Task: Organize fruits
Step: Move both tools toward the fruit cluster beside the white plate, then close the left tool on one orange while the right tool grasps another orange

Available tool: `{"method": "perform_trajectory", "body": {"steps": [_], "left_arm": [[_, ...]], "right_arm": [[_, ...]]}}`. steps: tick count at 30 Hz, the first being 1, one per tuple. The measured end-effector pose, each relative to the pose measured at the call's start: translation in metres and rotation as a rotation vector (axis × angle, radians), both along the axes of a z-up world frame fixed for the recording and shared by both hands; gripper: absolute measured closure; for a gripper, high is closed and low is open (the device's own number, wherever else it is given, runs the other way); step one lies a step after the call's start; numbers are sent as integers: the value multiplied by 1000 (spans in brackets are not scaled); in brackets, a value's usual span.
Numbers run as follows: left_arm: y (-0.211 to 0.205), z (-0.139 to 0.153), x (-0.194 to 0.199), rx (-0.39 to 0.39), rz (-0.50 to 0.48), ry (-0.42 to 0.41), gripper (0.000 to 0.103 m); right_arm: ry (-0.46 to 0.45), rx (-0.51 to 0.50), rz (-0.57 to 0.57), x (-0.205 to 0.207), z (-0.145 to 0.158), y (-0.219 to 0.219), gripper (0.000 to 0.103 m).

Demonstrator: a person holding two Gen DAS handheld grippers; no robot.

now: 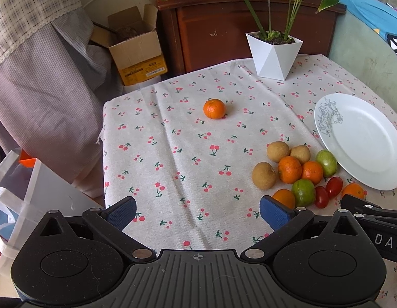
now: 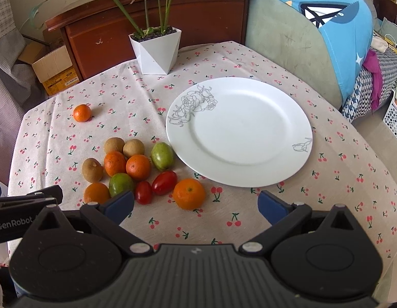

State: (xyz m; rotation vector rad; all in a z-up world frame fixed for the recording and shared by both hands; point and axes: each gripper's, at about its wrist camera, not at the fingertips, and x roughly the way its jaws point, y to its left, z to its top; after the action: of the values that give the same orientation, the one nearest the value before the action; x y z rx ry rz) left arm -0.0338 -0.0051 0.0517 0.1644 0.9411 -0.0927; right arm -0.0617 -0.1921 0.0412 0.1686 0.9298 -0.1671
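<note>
Both grippers hang low over the near edge of the table, each with its blue-padded jaws spread wide and gripping nothing: the left gripper (image 1: 198,211) over bare cherry-print tablecloth (image 1: 172,159), the right gripper (image 2: 195,204) just behind the near end of the fruit pile.

Off the table's left side sit a white bag (image 1: 26,195) on the floor, draped checked fabric (image 1: 44,82), and farther back an open cardboard box (image 1: 136,51) against a dark wooden cabinet (image 1: 224,25).

On the cloth, a lone orange (image 2: 81,113) lies by itself toward the far left, well apart from everything else. Nearer and to its right is the fruit pile (image 2: 131,169): three brown fruits at the back and left, oranges in the middle, two green fruits, and two red tomatoes (image 2: 154,187) touching each other at the front. One larger orange (image 2: 189,193) sits at the pile's right end, just ahead of the right gripper and nearest its open jaws; nothing lies between them.

A white potted plant (image 2: 156,51) stands at the far edge, behind the pile and the plate. Right of the pile, the white plate (image 2: 275,154) with a grey flower drawing holds nothing; one green fruit (image 2: 162,155) lies just beside its left rim. Beyond the table's right side rise a grey-green sofa back (image 2: 288,38) and blue bedding (image 2: 339,12).
</note>
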Motion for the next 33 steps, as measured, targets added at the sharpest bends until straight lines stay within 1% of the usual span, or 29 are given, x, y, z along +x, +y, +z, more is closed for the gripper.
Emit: {"method": "perform_trajectory", "body": {"steps": [22,27,33], "left_arm": [[-1,2,-2,3,3,-4,2],[-3,3,-3,-28,-16,6,1],[4,-4,-1,-42,-8,34,1]], "right_arm": [[-3,4,5,-1,1,-1,1],[-20,25,16,-5,3,-14,2],[-46,91,-6,-17,1,-44,3]]}}
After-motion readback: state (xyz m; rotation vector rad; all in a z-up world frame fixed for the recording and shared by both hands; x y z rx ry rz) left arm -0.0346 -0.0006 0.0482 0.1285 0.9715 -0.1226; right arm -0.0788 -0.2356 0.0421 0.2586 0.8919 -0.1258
